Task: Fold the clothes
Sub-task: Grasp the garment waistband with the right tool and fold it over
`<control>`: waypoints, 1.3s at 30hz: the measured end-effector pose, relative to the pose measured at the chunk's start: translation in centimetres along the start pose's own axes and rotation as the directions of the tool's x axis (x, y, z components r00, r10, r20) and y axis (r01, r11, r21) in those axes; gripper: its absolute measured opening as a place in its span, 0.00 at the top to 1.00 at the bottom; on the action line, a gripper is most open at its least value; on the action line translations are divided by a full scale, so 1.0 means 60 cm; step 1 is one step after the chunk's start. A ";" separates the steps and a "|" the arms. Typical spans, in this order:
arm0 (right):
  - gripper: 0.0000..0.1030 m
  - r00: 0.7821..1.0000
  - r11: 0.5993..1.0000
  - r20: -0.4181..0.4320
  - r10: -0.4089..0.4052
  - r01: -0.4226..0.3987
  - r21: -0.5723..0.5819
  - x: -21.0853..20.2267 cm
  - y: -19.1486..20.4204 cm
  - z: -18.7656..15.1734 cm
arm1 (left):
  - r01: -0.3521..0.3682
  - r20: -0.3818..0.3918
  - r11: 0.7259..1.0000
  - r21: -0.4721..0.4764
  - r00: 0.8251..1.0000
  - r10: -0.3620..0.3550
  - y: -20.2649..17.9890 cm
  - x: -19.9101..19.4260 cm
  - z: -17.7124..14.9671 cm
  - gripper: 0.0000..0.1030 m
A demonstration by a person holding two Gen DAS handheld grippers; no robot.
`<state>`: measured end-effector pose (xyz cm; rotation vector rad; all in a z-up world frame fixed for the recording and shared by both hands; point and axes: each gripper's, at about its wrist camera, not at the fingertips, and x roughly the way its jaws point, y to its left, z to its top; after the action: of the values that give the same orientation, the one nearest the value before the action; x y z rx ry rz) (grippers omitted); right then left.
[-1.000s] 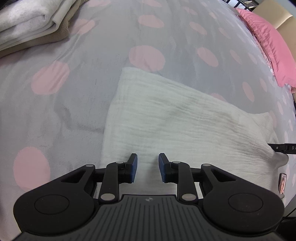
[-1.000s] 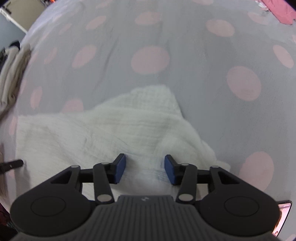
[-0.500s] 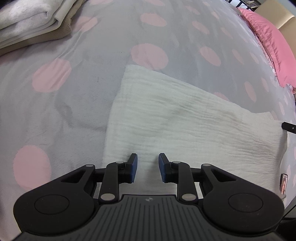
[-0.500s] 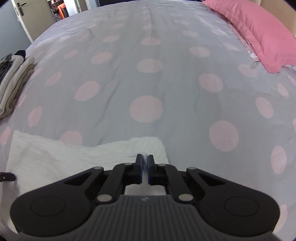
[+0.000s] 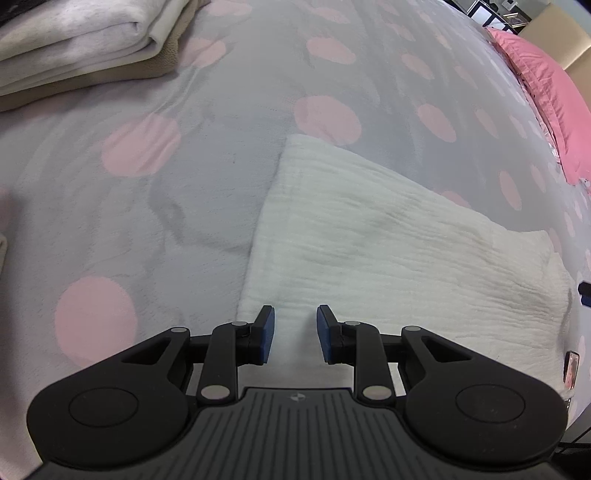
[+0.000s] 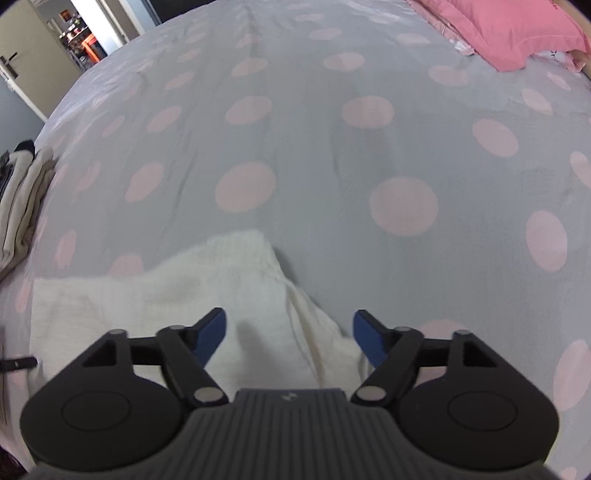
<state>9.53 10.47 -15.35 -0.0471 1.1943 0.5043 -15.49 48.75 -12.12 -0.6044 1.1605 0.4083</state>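
Observation:
A white crinkled cloth (image 5: 399, 243) lies folded on the grey bedspread with pink dots. My left gripper (image 5: 294, 332) hovers open over the cloth's near left edge, nothing between its blue pads. In the right wrist view the same cloth (image 6: 177, 291) shows a raised, rumpled corner near its right end. My right gripper (image 6: 289, 338) stands wide open above that corner, holding nothing. The tip of the right gripper (image 5: 585, 288) peeks in at the right edge of the left wrist view.
A stack of folded light clothes (image 5: 81, 48) sits at the far left, also visible as the stack (image 6: 18, 206) in the right view. A pink pillow (image 6: 509, 33) lies at the bed's head. A doorway (image 6: 85, 40) is beyond the bed. A phone (image 5: 570, 373) lies at the bed's edge.
My right gripper was shut half a second ago and has now opened wide, letting go of the cloth's corner. The left gripper drew back slightly and stayed open.

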 end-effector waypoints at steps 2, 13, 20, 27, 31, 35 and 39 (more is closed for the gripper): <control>0.19 0.999 1.000 -0.036 0.007 -0.007 0.014 0.010 -0.013 -0.017 | -0.009 0.005 1.000 -0.002 1.000 0.009 0.005 -0.005 -0.005 0.77; 0.44 0.992 0.998 -0.115 0.043 -0.037 0.054 0.075 -0.043 -0.068 | -0.048 0.012 0.999 -0.007 0.999 0.048 0.018 -0.016 -0.021 0.73; 0.80 0.993 0.998 -0.095 0.068 -0.066 0.026 0.071 0.001 -0.076 | -0.064 0.021 0.998 0.017 0.998 0.063 0.011 -0.011 -0.020 0.73; 0.81 0.985 0.980 -0.034 0.169 -0.164 0.116 0.005 0.021 -0.062 | -0.064 0.044 0.998 0.018 0.997 0.063 0.014 -0.024 -0.029 0.73; 0.80 0.952 0.936 0.011 0.307 -0.304 0.178 -0.056 0.044 -0.051 | -0.046 0.051 0.999 0.016 0.998 0.045 0.021 -0.029 -0.029 0.73; 0.80 0.920 0.897 0.025 0.391 -0.387 0.212 -0.094 0.090 -0.041 | -0.017 0.073 1.000 0.011 0.997 0.016 0.025 -0.042 -0.030 0.73; 0.80 0.895 0.869 0.033 0.444 -0.439 0.228 -0.116 0.151 -0.022 | 0.012 0.099 1.000 0.002 0.995 -0.012 0.034 -0.056 -0.031 0.73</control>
<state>2.87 15.71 -7.55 0.4330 1.2802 0.7638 -19.23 49.15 -9.93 -0.5833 1.0621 0.4220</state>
